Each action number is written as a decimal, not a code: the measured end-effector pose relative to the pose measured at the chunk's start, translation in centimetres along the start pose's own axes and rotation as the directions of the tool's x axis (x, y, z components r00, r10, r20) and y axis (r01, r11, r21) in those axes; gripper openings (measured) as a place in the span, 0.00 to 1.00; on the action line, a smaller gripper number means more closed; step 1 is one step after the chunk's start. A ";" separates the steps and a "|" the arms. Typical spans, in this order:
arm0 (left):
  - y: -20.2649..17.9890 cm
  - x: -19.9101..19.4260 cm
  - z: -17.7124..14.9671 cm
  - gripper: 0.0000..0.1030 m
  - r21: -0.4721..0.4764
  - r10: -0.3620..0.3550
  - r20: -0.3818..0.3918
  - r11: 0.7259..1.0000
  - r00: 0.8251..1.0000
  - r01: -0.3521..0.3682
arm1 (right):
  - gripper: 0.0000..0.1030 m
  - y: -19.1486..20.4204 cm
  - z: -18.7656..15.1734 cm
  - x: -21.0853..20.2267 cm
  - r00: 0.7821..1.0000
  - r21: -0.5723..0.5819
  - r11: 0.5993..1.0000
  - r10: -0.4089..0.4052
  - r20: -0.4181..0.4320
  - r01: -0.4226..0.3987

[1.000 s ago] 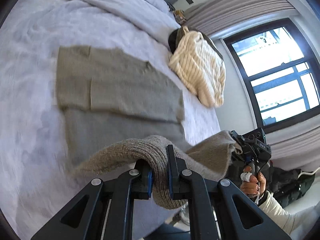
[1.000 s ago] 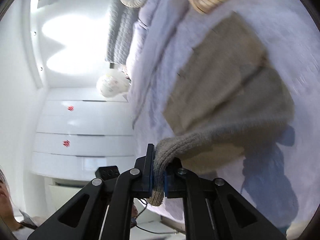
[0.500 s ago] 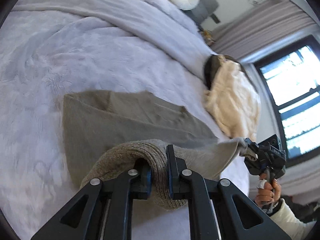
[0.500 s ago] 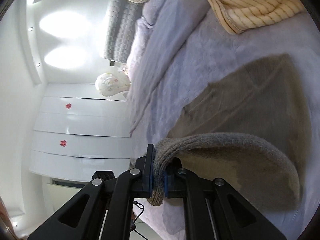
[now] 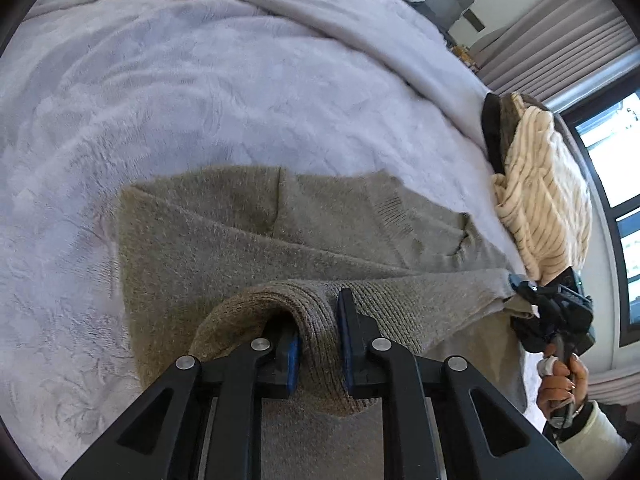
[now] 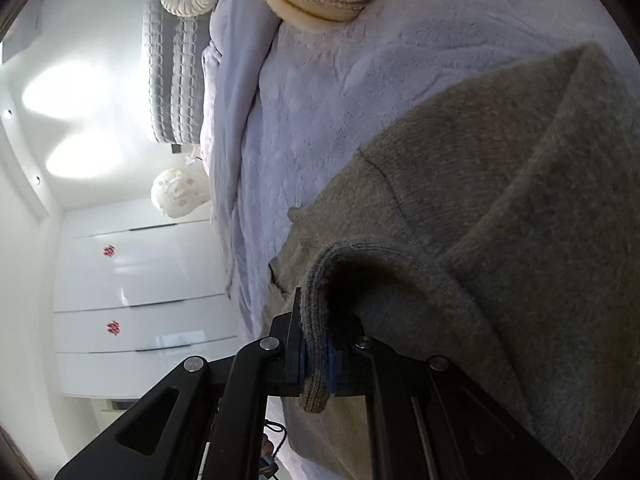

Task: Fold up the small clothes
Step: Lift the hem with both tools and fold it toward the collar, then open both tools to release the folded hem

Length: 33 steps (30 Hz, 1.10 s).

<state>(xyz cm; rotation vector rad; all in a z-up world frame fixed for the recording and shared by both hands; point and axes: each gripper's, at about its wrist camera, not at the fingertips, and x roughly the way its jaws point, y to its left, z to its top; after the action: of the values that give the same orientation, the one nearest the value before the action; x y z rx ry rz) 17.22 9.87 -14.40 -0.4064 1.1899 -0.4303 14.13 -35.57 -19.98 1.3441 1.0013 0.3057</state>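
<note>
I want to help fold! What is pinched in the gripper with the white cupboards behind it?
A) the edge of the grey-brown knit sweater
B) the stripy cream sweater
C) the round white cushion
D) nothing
A: the right gripper is shut on the ribbed edge of the grey-brown knit sweater; its blue pads press the fabric.

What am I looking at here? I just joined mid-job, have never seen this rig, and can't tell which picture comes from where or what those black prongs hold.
There is no robot arm: a person carries a hand-held gripper in each hand, each with a fisheye camera looking along its two fingers. One picture is the left gripper view, the other the right gripper view; in the left view you also see the person's hand holding the right one. A grey-brown knit sweater lies on a lilac bedspread, with a cream ribbed garment beside it. Each gripper pinches the sweater's ribbed edge, folded over the rest. The left one's fingers are starting to open.
</note>
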 end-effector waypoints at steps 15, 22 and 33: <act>-3.0 -3.5 0.4 1.00 0.166 0.194 0.159 0.961 0.968 -0.220 | 0.15 1.8 0.9 -1.9 0.996 -0.018 0.999 -0.044 0.077 0.046; -3.1 -2.8 1.4 0.85 0.136 0.163 0.151 0.974 0.975 -0.184 | 0.21 6.9 0.1 -3.1 0.982 -0.228 0.958 -0.149 0.112 0.171; -1.5 2.4 1.7 0.85 0.104 0.349 0.149 0.925 0.925 -0.366 | 0.21 4.7 1.0 -0.3 0.932 -0.228 0.903 -0.351 0.097 0.364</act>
<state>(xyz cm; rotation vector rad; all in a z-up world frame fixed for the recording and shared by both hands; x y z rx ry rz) 19.38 7.53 -15.00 -0.0952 1.0754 -0.1593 16.34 -35.22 -15.73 0.9200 1.1052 0.1075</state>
